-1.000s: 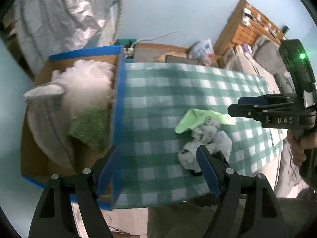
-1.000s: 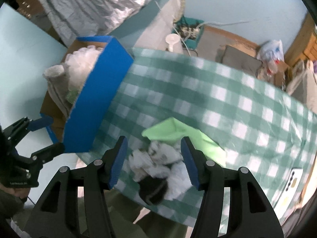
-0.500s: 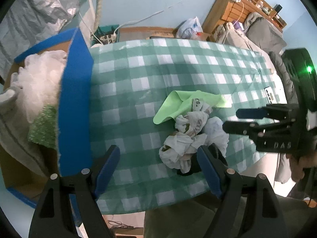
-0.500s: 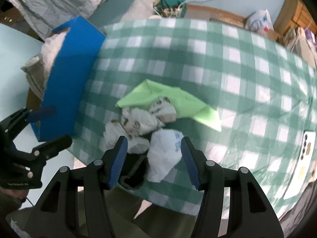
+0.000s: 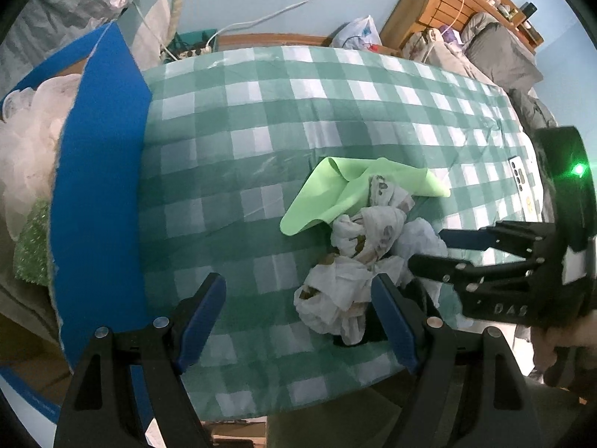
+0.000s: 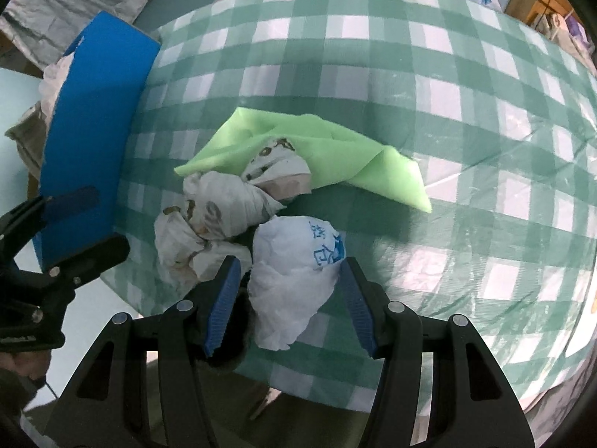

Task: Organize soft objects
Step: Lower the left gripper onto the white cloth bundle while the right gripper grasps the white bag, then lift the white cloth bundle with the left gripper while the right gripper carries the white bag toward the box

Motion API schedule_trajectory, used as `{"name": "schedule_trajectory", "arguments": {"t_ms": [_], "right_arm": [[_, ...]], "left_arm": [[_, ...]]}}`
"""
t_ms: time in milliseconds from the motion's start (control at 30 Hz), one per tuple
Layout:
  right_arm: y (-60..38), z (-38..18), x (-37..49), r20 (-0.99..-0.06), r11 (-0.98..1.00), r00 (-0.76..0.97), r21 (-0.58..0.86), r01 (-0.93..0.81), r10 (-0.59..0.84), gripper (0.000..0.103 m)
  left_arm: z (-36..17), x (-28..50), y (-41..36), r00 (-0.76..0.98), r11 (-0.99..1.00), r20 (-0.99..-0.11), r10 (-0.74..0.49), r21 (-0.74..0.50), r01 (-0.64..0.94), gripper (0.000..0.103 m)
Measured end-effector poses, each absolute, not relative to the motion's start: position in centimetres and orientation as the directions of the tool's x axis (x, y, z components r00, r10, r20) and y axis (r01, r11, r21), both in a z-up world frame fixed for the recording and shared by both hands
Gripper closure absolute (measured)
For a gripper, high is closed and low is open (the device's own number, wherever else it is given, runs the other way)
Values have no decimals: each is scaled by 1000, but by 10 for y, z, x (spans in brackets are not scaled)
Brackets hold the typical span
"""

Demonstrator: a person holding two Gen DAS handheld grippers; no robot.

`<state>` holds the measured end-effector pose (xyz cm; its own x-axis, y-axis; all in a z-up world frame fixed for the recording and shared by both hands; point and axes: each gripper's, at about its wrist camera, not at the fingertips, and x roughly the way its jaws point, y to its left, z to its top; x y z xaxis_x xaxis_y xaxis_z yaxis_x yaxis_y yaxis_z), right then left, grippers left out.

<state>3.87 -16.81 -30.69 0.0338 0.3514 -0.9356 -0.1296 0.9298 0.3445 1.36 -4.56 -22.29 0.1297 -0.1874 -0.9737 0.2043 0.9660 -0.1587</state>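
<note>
Landmark: we take the blue box [image 5: 100, 194], a cardboard box with smooth blue walls, standing at the table's left edge.
Table: we see a green-and-white checked cloth [image 5: 261, 119], thin and lightly creased, spreading right of the box.
Box contents: we make out a frothy white mesh puff [image 5: 26, 142] and a coarse green scrub pad [image 5: 31, 254] inside the box, against its blue wall.
Green cloth: a flat, smooth, pale-green sheet [image 6: 335, 153], folded into a rough triangle, lies on the table right of the box and well apart from it.
Printed bundle: a crumpled white fabric with brown markings [image 6: 220, 209], knotted into lumps, sits on the green cloth's near edge, on the box side of the pile.
White bag: a wrinkled, rounded plastic wad with blue lettering [image 6: 294, 265] touches the printed bundle on the side away from the box.
Dark item: something black [image 6: 231, 336] lies under the pile's near edge; we cannot tell what it is.
Left gripper [image 5: 298, 313]: its blue ribbed pads stand wide apart above the table, between box and pile, gripping nothing.
Right gripper [image 6: 287, 298]: its pads stand apart on either side of the white bag; we see no pressing on it.
Phone: a flat white slab [image 5: 522, 183] lies far right of the box.
</note>
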Motion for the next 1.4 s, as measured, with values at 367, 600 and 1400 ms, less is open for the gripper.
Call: {"name": "schedule_trajectory", "arguments": {"t_ms": [367,600,1400], "right_arm": [[-179,-304,43,-955,952,75,274,-134,286,64],[-205,-301,45,-961,963,96,248,-102,258,64],[-230,-289,45,-951,958,128,267,-108,280,63]], "left_arm": [[-237,27,-78,91,945,-978,-186,-153,288,21],[-257,33,-104,27,927,-985,-173,-153,343,21],[-243,34,-108,59,925,-986,-157,-126,357,58]]}}
